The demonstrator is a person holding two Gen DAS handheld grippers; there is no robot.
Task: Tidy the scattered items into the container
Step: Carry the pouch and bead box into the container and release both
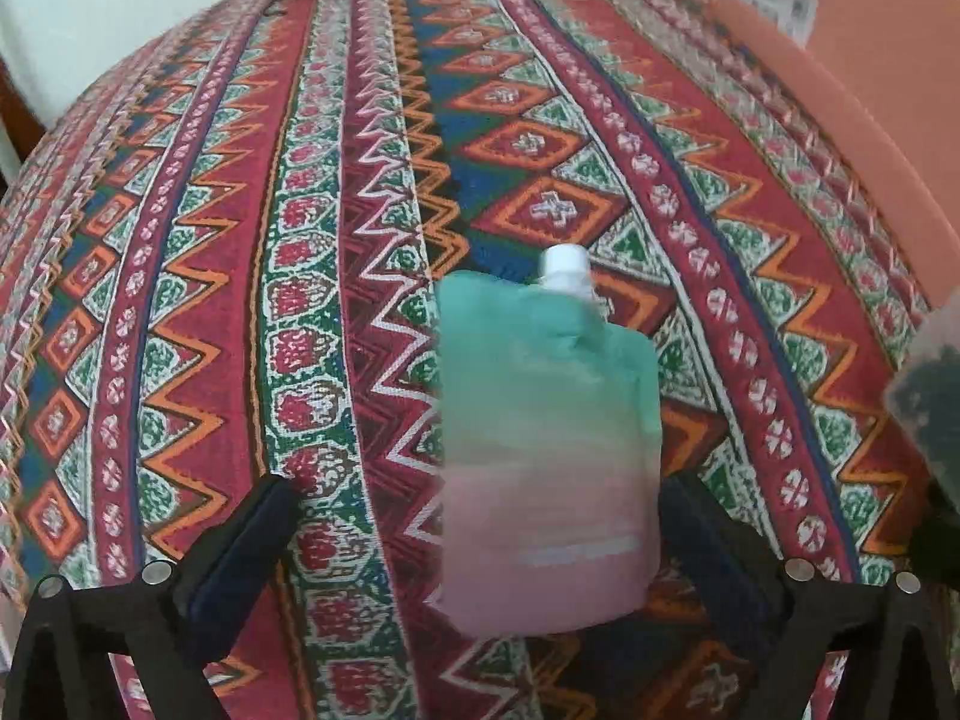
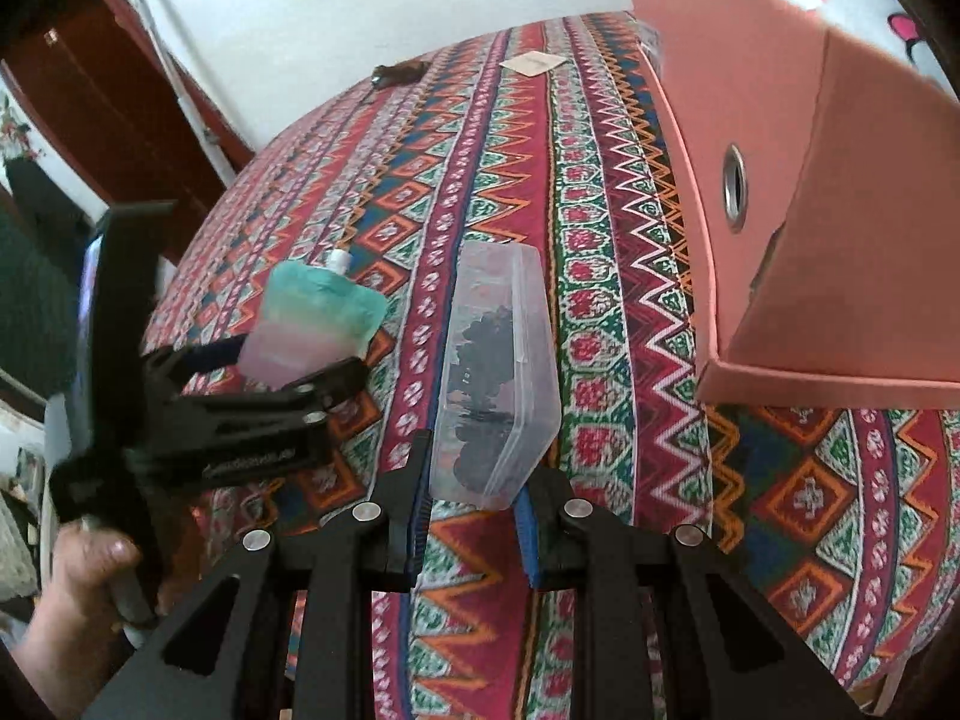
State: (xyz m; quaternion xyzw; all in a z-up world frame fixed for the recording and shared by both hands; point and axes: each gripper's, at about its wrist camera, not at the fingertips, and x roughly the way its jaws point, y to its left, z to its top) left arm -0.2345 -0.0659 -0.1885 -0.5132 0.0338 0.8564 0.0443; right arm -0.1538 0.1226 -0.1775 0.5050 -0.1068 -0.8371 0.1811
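A soft spouted pouch, teal at the top fading to pink below, with a white screw cap point(image 1: 549, 426), lies between the two black fingers of the left gripper point(image 1: 480, 516). In the left wrist view the jaws stand wide apart: the left finger is well clear of the pouch, while the right finger sits just beside its pink lower edge; whether that one touches cannot be told. The pouch looks blurred and its cap points away from the camera, over the red, green and orange patterned woven cloth point(image 1: 240, 240).

In the right wrist view, the right gripper point(image 2: 471, 498) has its blue-padded fingers on either side of the near end of a clear, lidded rectangular plastic box holding dark contents point(image 2: 498, 378), and appears to clasp it. The box stretches away from the gripper over the cloth.

The same view shows the left gripper to the left of the box, held by a hand point(image 2: 78, 588), with the pouch in its open jaws. The salmon-pink cardboard container with a metal-ringed hole point(image 2: 798, 210) stands to the right of the box, near it but apart.
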